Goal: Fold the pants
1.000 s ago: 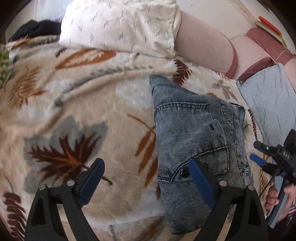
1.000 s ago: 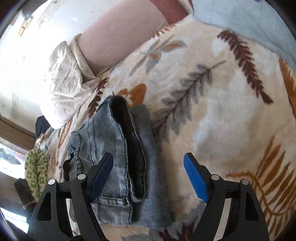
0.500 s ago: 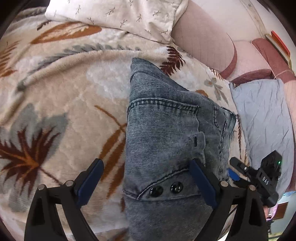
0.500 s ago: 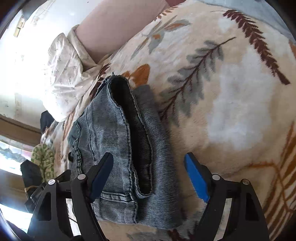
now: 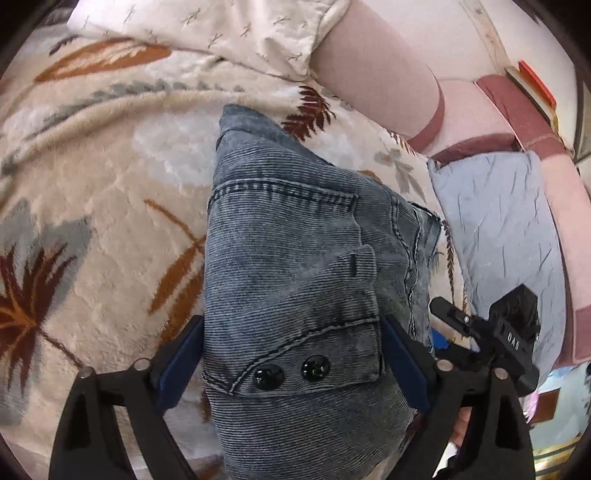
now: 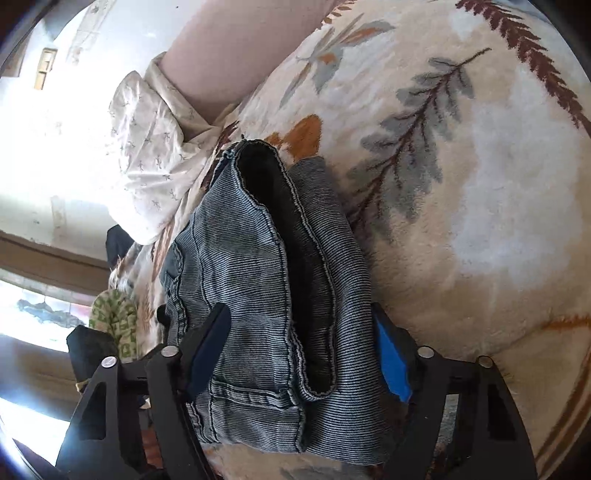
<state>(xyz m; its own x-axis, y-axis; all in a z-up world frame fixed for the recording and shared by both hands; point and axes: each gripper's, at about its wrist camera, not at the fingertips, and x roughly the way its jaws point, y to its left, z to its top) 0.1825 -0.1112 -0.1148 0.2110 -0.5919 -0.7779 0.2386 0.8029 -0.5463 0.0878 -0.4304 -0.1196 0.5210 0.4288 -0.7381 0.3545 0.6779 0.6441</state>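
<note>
The grey-blue denim pants (image 5: pixel 295 266) lie folded into a thick bundle on a leaf-patterned blanket (image 5: pixel 92 184). My left gripper (image 5: pixel 291 354) straddles the waistband end with its two black buttons, its blue pads wide apart against the bundle's sides. My right gripper (image 6: pixel 299 350) straddles the opposite end of the pants (image 6: pixel 266 280), where the hem openings show, also spread wide around the bundle. The right gripper also shows in the left wrist view (image 5: pixel 491 332).
A white patterned pillow (image 5: pixel 207 29) and a pink bolster (image 5: pixel 376 70) lie at the blanket's far edge. A grey-blue cushion (image 5: pixel 502 221) lies to the right. A green patterned cloth (image 6: pixel 114 321) sits beyond the pants in the right wrist view.
Both grippers have moved forward onto the folded pants from opposite ends; the bundle now sits between each pair of pads, where before it lay ahead or to one side.
</note>
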